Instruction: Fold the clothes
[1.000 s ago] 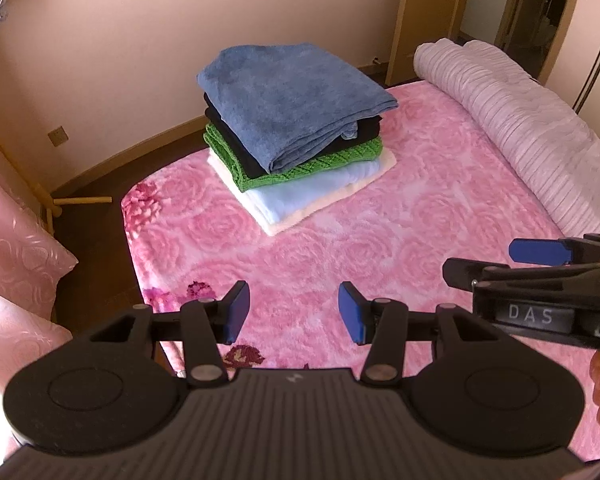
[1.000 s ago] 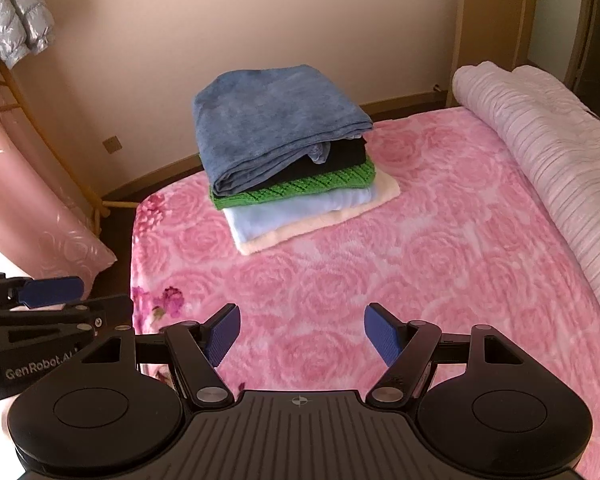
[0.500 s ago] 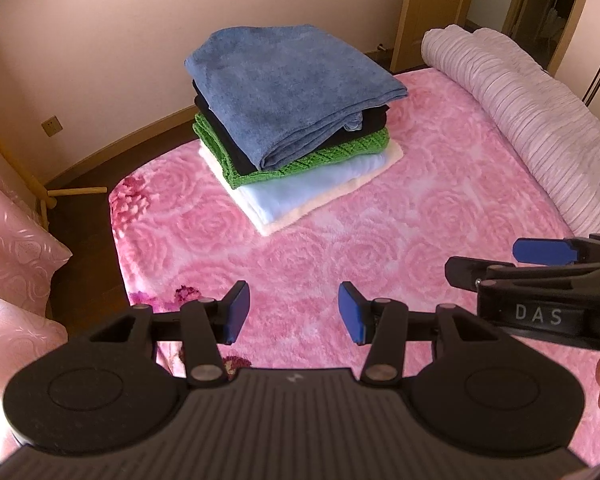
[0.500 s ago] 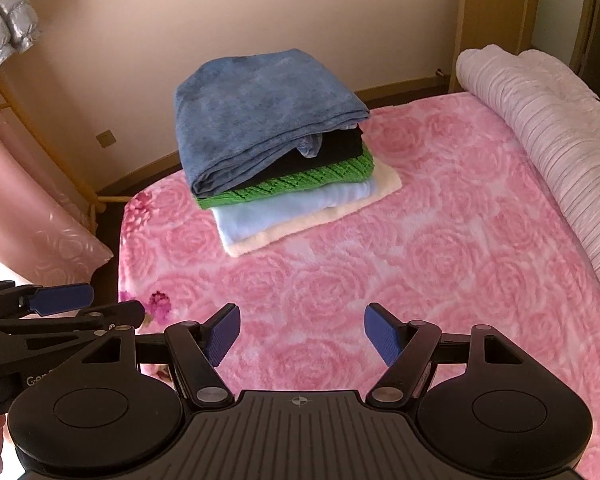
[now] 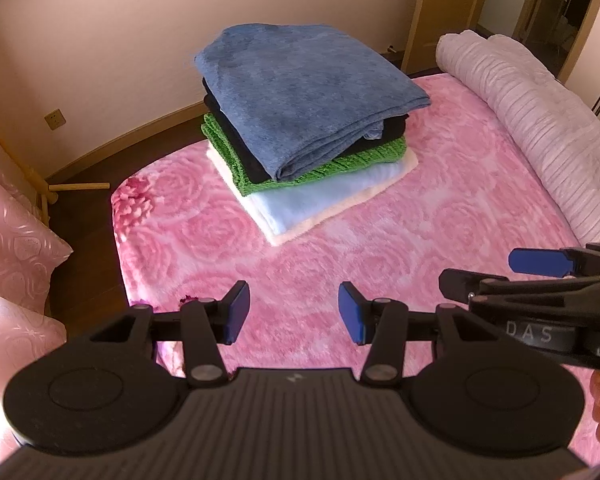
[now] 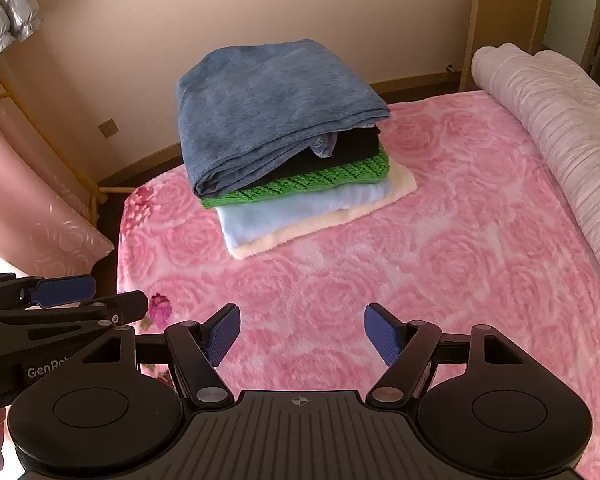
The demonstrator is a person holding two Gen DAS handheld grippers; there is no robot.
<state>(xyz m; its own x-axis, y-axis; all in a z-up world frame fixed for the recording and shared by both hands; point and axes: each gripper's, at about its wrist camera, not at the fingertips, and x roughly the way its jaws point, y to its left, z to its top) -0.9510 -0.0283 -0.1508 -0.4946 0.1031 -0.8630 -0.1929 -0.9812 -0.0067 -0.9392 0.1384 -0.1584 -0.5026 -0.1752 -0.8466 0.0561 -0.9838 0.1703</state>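
Observation:
A stack of folded clothes (image 5: 300, 128) (image 6: 284, 136) sits at the far end of a bed covered in a pink rose blanket (image 5: 420, 248) (image 6: 440, 272). From the top it holds a blue garment (image 5: 296, 92), a black one, a green knit (image 6: 320, 184), a pale blue one and a cream one. My left gripper (image 5: 291, 311) hovers open over the blanket short of the stack, nothing between its blue pads. My right gripper (image 6: 302, 334) is open and empty too, side by side with the left; each shows in the other's view.
A rolled pale pink striped quilt (image 5: 540, 120) (image 6: 560, 120) lies along the bed's right side. Pink pillows (image 5: 16, 240) and a wooden rack (image 5: 40, 184) stand at the left, past the bed's edge. A wall and doorway lie behind the stack.
Both grippers have moved forward and down toward the stack, which now looks larger and nearer in both views. Their jaws have kept the same opening.

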